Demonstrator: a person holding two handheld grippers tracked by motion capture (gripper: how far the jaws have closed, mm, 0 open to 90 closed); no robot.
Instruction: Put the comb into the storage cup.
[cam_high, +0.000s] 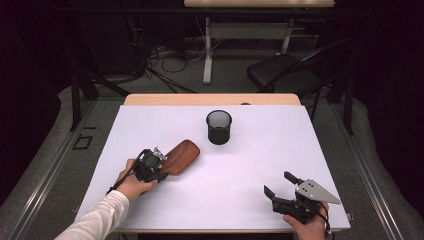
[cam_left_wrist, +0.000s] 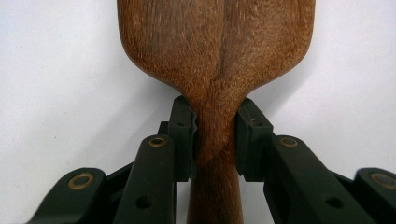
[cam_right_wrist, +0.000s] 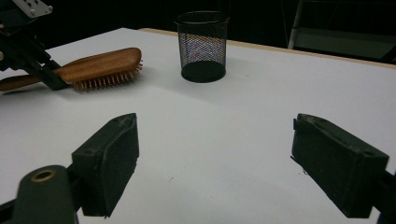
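High view: left gripper (cam_high: 159, 168) jaws pinching wooden hairbrush (cam_high: 181, 156) neck on white counter (cam_high: 260, 150); mesh pen cup (cam_high: 219, 127) beyond, apart; right gripper (cam_high: 280, 186) jaws spread, empty.

I see the wooden hairbrush (cam_high: 181, 155) lying on the white table's left half, its broad paddle head angled toward the far right and its narrow handle running back toward the near left. The back is smooth reddish-brown wood with a dark grain line down the middle (cam_left_wrist: 217, 51) — it faces up, while the pale bristles (cam_right_wrist: 108, 80) point down against the tabletop. The head widens from a slim neck into a rounded rectangle. In the right gripper view the brush (cam_right_wrist: 93, 65) rests nearly flat — handle end at the left, head toward the mesh cup.
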